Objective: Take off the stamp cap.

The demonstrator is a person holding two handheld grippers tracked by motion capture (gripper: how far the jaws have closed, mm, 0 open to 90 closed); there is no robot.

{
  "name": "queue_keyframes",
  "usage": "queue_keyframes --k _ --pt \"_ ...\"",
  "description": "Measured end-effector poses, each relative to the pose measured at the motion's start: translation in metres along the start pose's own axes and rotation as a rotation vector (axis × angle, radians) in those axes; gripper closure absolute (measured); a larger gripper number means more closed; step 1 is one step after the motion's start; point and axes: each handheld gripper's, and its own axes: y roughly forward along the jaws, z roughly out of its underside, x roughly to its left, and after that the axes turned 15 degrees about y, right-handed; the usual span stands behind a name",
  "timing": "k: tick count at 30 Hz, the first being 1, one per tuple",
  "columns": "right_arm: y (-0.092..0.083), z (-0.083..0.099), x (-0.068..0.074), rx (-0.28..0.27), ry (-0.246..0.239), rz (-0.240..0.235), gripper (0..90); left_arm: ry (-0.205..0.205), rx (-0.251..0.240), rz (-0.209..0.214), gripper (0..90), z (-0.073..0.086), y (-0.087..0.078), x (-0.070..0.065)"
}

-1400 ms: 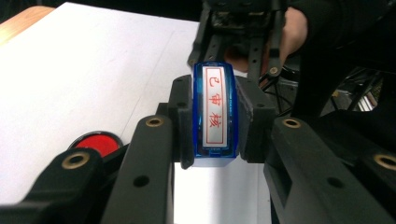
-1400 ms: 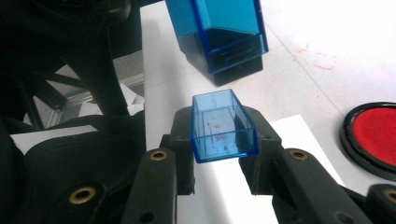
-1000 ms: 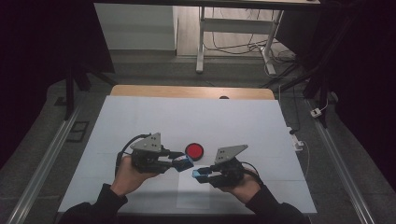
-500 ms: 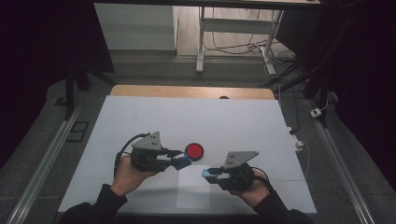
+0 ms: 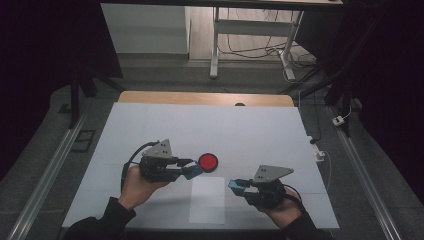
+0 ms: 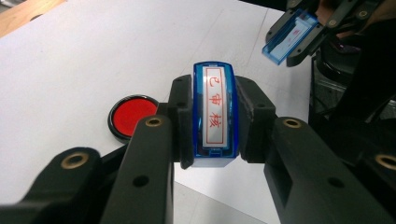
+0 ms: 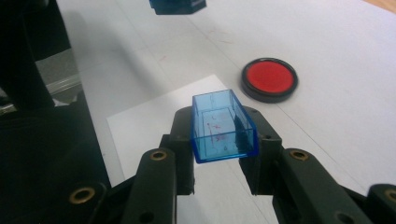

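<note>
Nearest me, by the tabletop's (image 5: 150, 125) near edge and toward its right corner, my right gripper (image 5: 235, 186) is clamped on a clear blue stamp cap (image 7: 223, 127), hollow side up, with faint red marks inside it. In the left gripper view I see that cap (image 6: 289, 36) held off the surface, well apart from the stamp. Between my two hands a white sheet of paper (image 5: 208, 200) lies flat, its near end reaching the tabletop's near edge; from the high view the right gripper hangs just beside the sheet's right edge.

A little farther in, left of the sheet, my left gripper (image 5: 192, 169) grips a blue stamp (image 6: 215, 114) by its sides. Its label faces the left gripper view's camera, white with red characters. The stamp is raised above the tabletop.

Just beyond the left gripper's tips sits a round red ink pad (image 5: 208, 161) in a black rim, open and flat, near the tabletop's middle. I cannot tell whether the stamp touches it.

The far edge shows a wooden strip (image 5: 205, 98).
</note>
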Motion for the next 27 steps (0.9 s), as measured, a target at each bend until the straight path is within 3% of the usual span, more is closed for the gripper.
queue_keyframes --k 12,27 --pt "-0.029 0.017 -0.009 -0.032 0.054 0.077 68.4 -0.028 0.001 -0.004 69.8 0.001 -0.002 0.003" --pt "-0.062 0.040 -0.021 -0.071 0.141 0.176 68.3 -0.031 -0.005 -0.020 69.8 0.000 -0.005 0.005"
